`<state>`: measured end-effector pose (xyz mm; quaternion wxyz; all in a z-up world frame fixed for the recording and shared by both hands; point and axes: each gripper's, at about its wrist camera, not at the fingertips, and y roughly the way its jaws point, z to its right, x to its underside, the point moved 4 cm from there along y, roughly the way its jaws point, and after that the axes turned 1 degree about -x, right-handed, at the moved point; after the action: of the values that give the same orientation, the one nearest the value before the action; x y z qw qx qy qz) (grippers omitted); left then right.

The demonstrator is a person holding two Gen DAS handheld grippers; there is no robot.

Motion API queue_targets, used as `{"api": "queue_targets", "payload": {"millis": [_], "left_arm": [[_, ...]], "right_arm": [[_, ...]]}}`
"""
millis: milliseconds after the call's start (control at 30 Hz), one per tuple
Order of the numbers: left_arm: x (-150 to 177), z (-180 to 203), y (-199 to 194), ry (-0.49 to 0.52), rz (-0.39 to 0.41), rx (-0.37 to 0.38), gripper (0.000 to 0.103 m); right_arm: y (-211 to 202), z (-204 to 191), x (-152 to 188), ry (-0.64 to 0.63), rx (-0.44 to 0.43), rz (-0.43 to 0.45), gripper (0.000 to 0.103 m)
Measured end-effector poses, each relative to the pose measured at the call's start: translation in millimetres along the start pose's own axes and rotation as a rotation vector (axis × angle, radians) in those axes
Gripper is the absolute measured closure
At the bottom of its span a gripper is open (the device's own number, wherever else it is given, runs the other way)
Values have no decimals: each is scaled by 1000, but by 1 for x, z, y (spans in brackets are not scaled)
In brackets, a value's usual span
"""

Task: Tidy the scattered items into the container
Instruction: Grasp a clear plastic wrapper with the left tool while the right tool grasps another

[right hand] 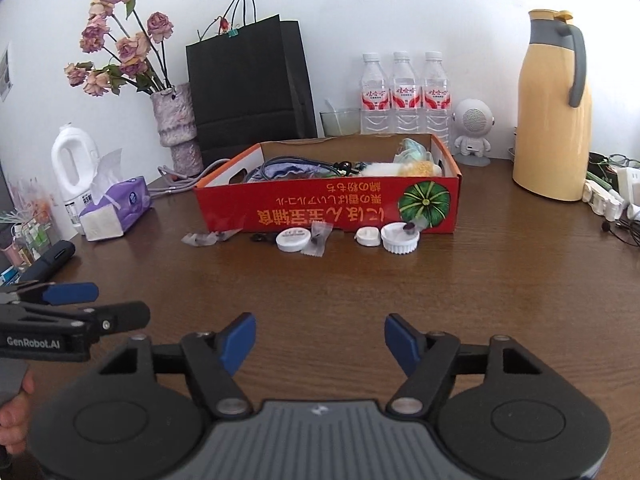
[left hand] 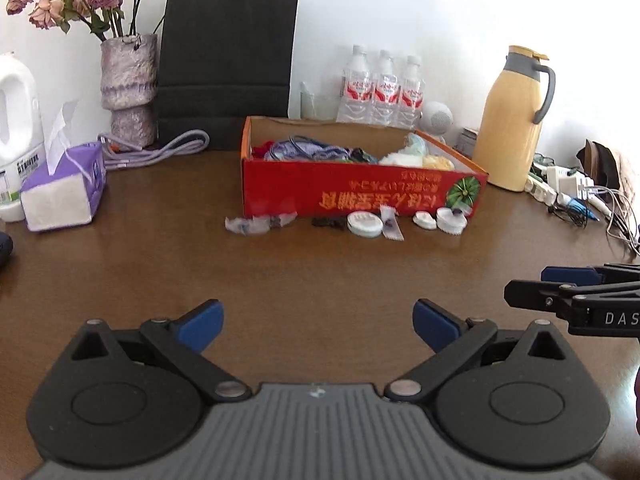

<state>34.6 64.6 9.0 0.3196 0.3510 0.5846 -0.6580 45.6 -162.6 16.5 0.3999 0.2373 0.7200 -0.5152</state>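
A red cardboard box (left hand: 360, 194) (right hand: 332, 208) sits mid-table holding cables, cloth and soft items. Along its front lie scattered bits: crumpled clear wrappers (left hand: 256, 224) (right hand: 208, 237), a small dark item (left hand: 328, 223) (right hand: 262, 237), a white round tin (left hand: 364, 224) (right hand: 294, 240), a sachet (left hand: 390, 224) (right hand: 318, 242), a small white cap (left hand: 425, 220) (right hand: 368, 237) and a white ridged lid (left hand: 452, 218) (right hand: 400, 239). My left gripper (left hand: 318, 326) is open and holds nothing, well short of them. My right gripper (right hand: 320, 340) is open too, with nothing between its fingers.
A tissue pack (left hand: 64, 188) (right hand: 116, 210) and white jug (right hand: 76, 168) stand left. A vase of dried roses (left hand: 128, 88), black paper bag (right hand: 248, 84), water bottles (right hand: 406, 92), small white speaker (right hand: 474, 132) and yellow thermos (right hand: 554, 112) line the back. Cables and plugs (left hand: 576, 196) lie right.
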Motion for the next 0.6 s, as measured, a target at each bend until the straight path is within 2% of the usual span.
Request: {"api": "queue_targets", "payload": {"millis": [67,133,300,367,500,600], "left_arm": [[-15,-10,15,6,11,-10,0],[-27,-21,32,9,10,-23,2],[-47,-56,73,-21,-37,-24,21],[-51,-69,87,-33,-58,-16,28],[-50,-90,108,-75,-121,-23,48],[-49,-96,112,-102,-122,7,52]], "right_arm": [[22,-3,-13,3,-38,-18,44],[42,-12,-24,-12,-87,-28,44],[110,-44,-58,-42,-187,-59,48],[139,-55,-69,-18,-219,-76,56],[183,-71,-82,29,-230,-108,64],[201,-78,-83,66,-206,-121,73]]}}
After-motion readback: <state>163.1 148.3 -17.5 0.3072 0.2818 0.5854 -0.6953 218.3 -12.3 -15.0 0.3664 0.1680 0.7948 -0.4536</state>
